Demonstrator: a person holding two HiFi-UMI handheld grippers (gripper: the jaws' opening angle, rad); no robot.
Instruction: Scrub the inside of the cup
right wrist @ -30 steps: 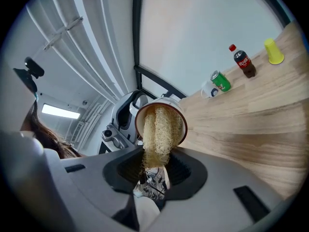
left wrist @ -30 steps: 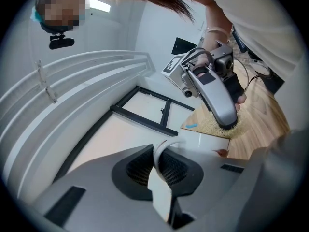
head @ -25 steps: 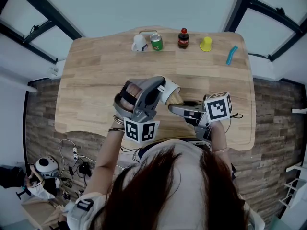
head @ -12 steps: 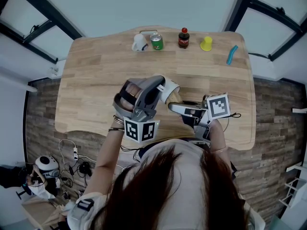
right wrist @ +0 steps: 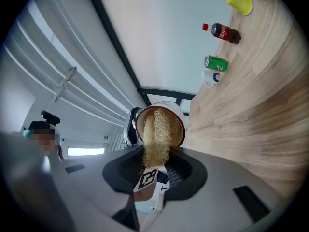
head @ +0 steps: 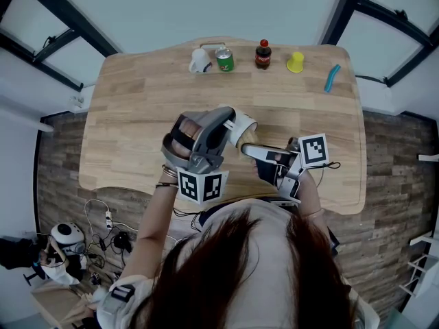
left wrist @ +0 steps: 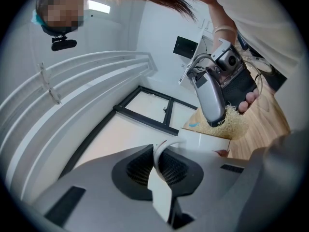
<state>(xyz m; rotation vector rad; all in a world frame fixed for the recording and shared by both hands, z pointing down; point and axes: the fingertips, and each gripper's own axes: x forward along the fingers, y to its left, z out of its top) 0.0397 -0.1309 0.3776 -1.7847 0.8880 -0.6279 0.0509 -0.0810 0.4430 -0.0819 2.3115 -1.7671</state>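
Left gripper (left wrist: 161, 174) jaws pinch the cup (left wrist: 208, 140) handle (left wrist: 163, 148), right gripper (right wrist: 152, 177) jaws clamp the loofah (right wrist: 157, 137); it should press around the wall.

L gripper (left wrist: 160, 170) clamped, R gripper (right wrist: 153, 172) clamped

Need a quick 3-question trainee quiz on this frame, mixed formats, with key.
1. True or false: the loofah held by the right gripper reaches into the cup.
2. Which part of the cup sits between the fingers of the left gripper? A) rim B) handle C) base
3. Fill in: at the far edge of the table, between the green can and the yellow cup, stands a ___.
Key: 1 true; 2 B, the handle; 3 cola bottle.
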